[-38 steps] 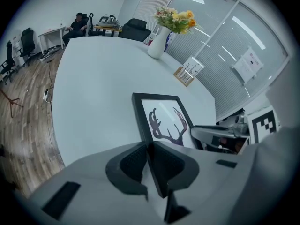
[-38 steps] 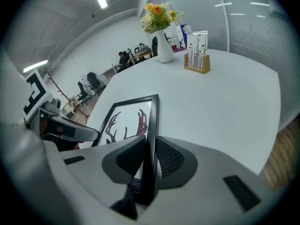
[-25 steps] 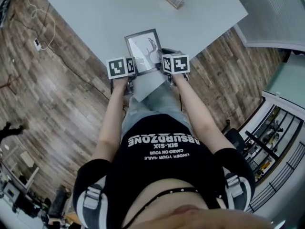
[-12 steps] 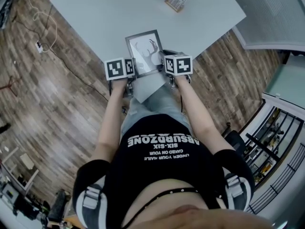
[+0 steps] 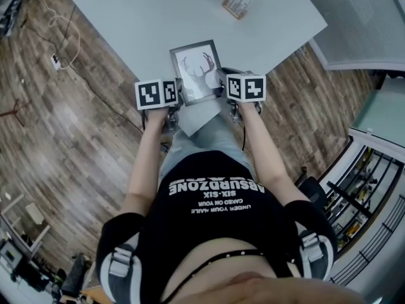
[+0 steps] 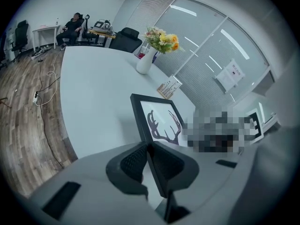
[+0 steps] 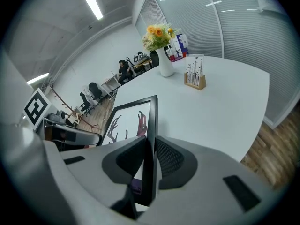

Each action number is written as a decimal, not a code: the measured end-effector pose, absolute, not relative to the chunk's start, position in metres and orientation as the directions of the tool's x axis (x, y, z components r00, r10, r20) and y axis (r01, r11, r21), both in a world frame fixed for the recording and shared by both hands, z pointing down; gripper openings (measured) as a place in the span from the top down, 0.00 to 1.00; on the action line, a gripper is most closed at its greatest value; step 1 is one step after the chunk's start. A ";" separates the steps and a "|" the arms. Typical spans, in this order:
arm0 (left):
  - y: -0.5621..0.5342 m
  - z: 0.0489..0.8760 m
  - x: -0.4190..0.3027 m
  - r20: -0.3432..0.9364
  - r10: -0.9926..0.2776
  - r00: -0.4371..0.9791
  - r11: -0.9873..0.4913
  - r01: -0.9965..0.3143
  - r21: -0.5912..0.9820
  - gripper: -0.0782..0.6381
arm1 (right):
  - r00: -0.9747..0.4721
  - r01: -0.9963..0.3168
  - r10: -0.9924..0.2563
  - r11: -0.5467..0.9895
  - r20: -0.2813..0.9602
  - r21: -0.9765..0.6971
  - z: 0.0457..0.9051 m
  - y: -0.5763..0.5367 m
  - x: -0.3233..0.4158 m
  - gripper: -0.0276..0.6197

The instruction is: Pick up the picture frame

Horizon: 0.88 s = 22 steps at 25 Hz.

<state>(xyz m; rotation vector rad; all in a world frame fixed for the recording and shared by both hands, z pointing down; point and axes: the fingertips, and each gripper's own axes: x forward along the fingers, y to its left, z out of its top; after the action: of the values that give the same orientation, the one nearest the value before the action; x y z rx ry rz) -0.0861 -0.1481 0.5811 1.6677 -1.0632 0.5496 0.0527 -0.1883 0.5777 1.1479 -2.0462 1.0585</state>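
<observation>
A black picture frame (image 5: 197, 72) with an antler print hangs above the near edge of the white table (image 5: 145, 24), held from both sides. My left gripper (image 5: 172, 100) is shut on the picture frame's (image 6: 154, 123) left rail, which runs between the left gripper's (image 6: 149, 159) ribbed pads. My right gripper (image 5: 229, 97) is shut on the right rail; in the right gripper view that gripper (image 7: 151, 161) pinches the picture frame (image 7: 136, 125) edge-on. The frame's near corners are hidden by the jaws.
A white vase of flowers (image 6: 150, 55) and a small wooden holder (image 5: 236, 5) stand at the table's far side. Cables (image 5: 60, 43) trail over the wooden floor to the left. The person's legs and torso fill the foreground below the table edge.
Both grippers have risen with the picture frame between them, lifting it off the table; the marker cubes stand a little further apart in the head view.
</observation>
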 end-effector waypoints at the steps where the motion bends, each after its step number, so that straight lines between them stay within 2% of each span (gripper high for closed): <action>1: -0.147 0.578 -0.086 0.774 -0.381 0.506 -0.077 -0.851 0.519 0.81 | -0.478 -0.874 -0.435 0.320 0.763 -0.365 0.574 -0.187 0.053 0.83; 12: -0.140 0.536 -0.091 0.719 -0.424 0.551 -0.142 -0.824 0.548 0.81 | -0.518 -0.855 -0.479 0.315 0.708 -0.412 0.540 -0.175 0.050 0.83; 22: -0.125 0.508 -0.092 0.616 -0.463 0.637 -0.144 -0.740 0.657 0.82 | -0.550 -0.835 -0.505 0.327 0.666 -0.442 0.511 -0.164 0.050 0.83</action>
<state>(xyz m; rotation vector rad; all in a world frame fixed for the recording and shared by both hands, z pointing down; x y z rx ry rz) -0.0924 -0.1252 0.5076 1.7888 -0.9707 0.3239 0.0504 -0.1636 0.5109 1.1837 -2.1890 1.0957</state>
